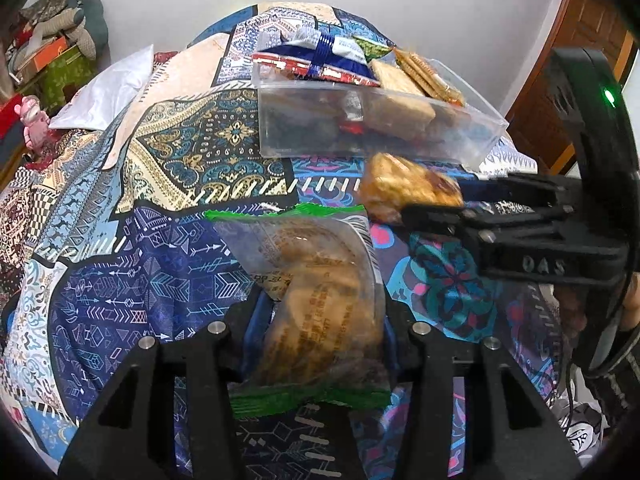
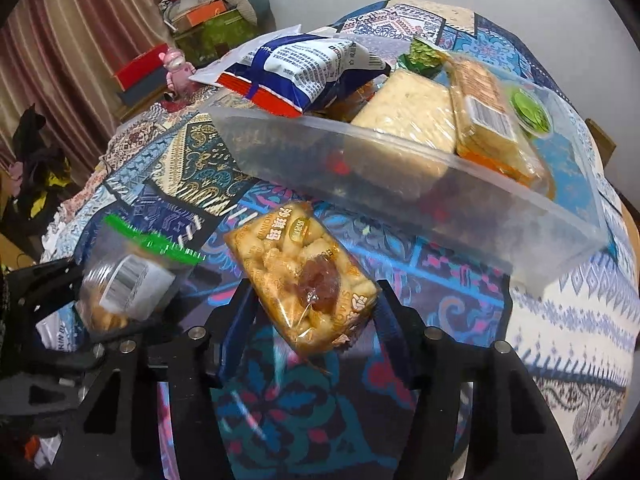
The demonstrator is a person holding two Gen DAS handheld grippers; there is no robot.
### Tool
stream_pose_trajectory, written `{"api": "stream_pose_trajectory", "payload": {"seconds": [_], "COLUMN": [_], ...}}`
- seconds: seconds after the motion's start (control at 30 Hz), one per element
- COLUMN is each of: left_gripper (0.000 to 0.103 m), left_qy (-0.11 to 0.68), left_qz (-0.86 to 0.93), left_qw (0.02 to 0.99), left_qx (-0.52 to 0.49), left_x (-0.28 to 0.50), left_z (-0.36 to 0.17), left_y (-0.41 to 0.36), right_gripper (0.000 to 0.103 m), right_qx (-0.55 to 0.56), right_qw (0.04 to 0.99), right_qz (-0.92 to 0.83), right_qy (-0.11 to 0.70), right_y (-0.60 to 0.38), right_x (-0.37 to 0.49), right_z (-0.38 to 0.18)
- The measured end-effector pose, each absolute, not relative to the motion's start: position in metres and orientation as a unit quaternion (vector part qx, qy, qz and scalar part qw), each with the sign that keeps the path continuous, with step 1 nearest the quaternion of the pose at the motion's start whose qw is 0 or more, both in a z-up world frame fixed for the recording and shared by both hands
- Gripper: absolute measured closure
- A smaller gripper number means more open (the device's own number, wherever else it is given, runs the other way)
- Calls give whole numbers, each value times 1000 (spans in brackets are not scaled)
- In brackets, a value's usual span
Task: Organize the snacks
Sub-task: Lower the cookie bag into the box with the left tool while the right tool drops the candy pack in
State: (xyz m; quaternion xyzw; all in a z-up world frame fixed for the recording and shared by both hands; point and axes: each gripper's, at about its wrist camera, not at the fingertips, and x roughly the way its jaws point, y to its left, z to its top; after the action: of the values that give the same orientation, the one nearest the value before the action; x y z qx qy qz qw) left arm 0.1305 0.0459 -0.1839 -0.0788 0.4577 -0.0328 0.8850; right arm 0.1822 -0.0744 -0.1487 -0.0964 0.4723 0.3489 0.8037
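Note:
A clear plastic box (image 1: pixel 320 136) (image 2: pixel 400 204) stands on the patterned cloth, holding a blue-and-white bag (image 2: pixel 304 68), pale cracker packs (image 2: pixel 408 116) and other snacks. My left gripper (image 1: pixel 320 320) is shut on a clear pastry packet with green sealed ends (image 1: pixel 320 280), held short of the box. In the right wrist view this packet (image 2: pixel 124 288) and the left gripper (image 2: pixel 52 300) sit at the lower left. My right gripper (image 2: pixel 316 312) is shut on an orange puffed-snack packet (image 2: pixel 304 272), just in front of the box's near wall. From the left wrist it (image 1: pixel 408 188) shows at the right gripper's fingertips (image 1: pixel 432 212).
A patchwork cloth (image 1: pixel 160 240) covers the whole surface. A white bag or pillow (image 1: pixel 108 88) lies at its far left edge. Beyond stand a pink toy (image 2: pixel 178 66), stacked boxes and cushions (image 2: pixel 212 20), a striped curtain (image 2: pixel 60 40) and a wooden door (image 1: pixel 576 60).

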Motion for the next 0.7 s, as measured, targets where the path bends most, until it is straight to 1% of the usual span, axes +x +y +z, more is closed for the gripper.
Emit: {"api": "stream_pose_trajectory", "payload": {"seconds": [0.27,0.7], "left_gripper": [56,56], "left_qy": [430,360], "left_qz": [-45,-62], "left_qw": [899,929], "left_qx": [-71,-55], "left_x": [133,183], "left_z": [-156,-89], "left_y": [34,10], "right_gripper": [48,49], "right_qx": [-76,-19], "right_qw": [829,887], "right_qz": [326,275], "right_qy": [449,371], "right_y": [-107,-158], "right_x": [166,176], "right_z": [-132,-75]}}
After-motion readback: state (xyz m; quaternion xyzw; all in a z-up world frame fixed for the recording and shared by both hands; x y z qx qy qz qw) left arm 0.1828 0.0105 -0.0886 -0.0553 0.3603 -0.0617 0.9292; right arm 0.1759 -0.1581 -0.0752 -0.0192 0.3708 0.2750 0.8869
